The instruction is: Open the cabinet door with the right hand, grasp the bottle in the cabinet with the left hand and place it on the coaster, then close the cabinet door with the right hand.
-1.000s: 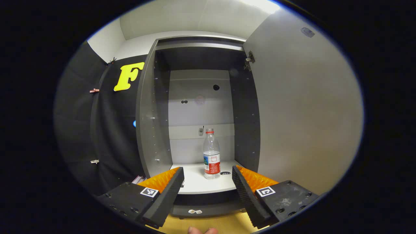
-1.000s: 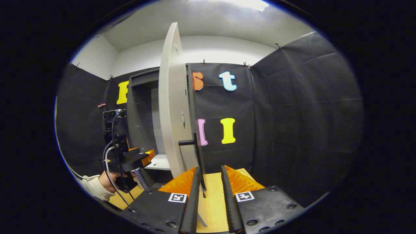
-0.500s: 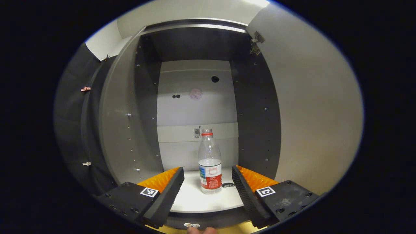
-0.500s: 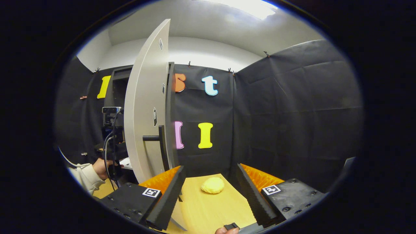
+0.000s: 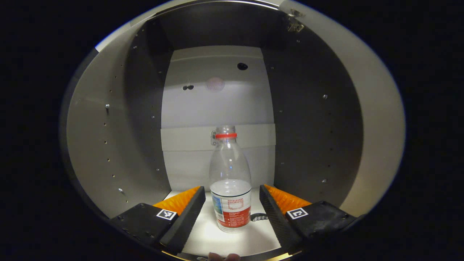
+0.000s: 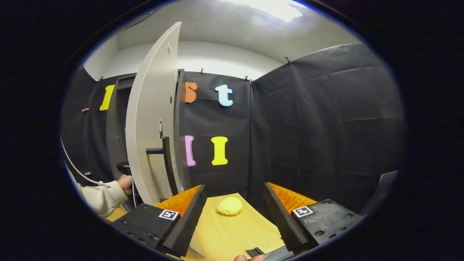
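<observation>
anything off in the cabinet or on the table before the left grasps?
Nothing stands out. The bottle stands upright on the cabinet shelf between the open left gripper fingers, untouched. The cabinet door is swung open, and the right gripper is open above the table.

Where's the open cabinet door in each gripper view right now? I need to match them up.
Left gripper view: cabinet door swung open along the right side, beside the bottle.
Right gripper view: cabinet door left of centre, edge-on, handle facing right.
Shared landmark: the cabinet.

Yellow lump (image 6: 230, 206), maybe a sponge, on wooden table (image 6: 232, 235); small dark bit (image 5: 258, 217) nr cabinet floor.
</observation>
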A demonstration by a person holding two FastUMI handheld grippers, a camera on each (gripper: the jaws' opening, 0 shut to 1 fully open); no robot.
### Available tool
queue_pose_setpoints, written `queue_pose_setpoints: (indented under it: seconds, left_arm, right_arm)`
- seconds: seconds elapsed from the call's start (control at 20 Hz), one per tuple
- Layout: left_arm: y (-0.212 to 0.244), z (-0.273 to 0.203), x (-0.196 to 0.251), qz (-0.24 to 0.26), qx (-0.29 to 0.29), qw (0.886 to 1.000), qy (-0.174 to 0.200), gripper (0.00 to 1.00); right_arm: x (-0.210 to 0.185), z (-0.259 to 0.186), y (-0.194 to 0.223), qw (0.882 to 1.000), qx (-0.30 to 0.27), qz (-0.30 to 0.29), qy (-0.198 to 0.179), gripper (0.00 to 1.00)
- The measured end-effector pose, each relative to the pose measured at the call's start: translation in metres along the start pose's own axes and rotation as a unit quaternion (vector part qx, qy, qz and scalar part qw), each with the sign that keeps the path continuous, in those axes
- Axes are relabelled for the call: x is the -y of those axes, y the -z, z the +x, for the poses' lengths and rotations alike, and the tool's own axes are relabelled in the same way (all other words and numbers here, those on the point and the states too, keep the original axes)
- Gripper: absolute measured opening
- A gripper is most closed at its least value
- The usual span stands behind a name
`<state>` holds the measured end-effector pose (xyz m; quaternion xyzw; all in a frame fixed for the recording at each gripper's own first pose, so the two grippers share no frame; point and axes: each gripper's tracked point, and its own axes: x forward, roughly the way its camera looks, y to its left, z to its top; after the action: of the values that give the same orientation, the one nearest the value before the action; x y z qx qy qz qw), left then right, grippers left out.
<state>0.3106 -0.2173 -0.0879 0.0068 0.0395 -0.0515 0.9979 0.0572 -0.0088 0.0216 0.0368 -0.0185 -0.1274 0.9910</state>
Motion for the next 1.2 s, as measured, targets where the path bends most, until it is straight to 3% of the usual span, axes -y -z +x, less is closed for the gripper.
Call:
queue_pose_setpoints:
  seconds: [0.35,0.45,0.5,0.85,1.2]
  left_arm:
    - [0.020,0.037,0.003,-0.010,-0.009,1.000,-0.007,0.95]
    - [0.017,0.032,0.000,-0.012,-0.009,1.000,-0.009,0.77]
    - [0.014,0.028,-0.002,-0.015,-0.007,1.000,-0.010,0.76]
    - [-0.025,-0.050,-0.029,-0.019,0.034,0.999,0.005,0.75]
    - [-0.023,-0.151,-0.090,-0.021,0.051,0.998,-0.003,0.75]
  right_arm:
    - [0.020,-0.007,0.007,1.000,-0.009,0.004,0.018,0.98]
    - [0.020,-0.008,0.008,1.000,-0.009,0.003,0.016,0.98]
    - [0.021,-0.007,0.009,1.000,-0.009,0.001,0.014,0.98]
    - [0.014,0.006,0.010,1.000,-0.007,0.011,-0.014,0.98]
    - [-0.006,0.021,0.004,0.999,0.014,0.020,-0.041,0.98]
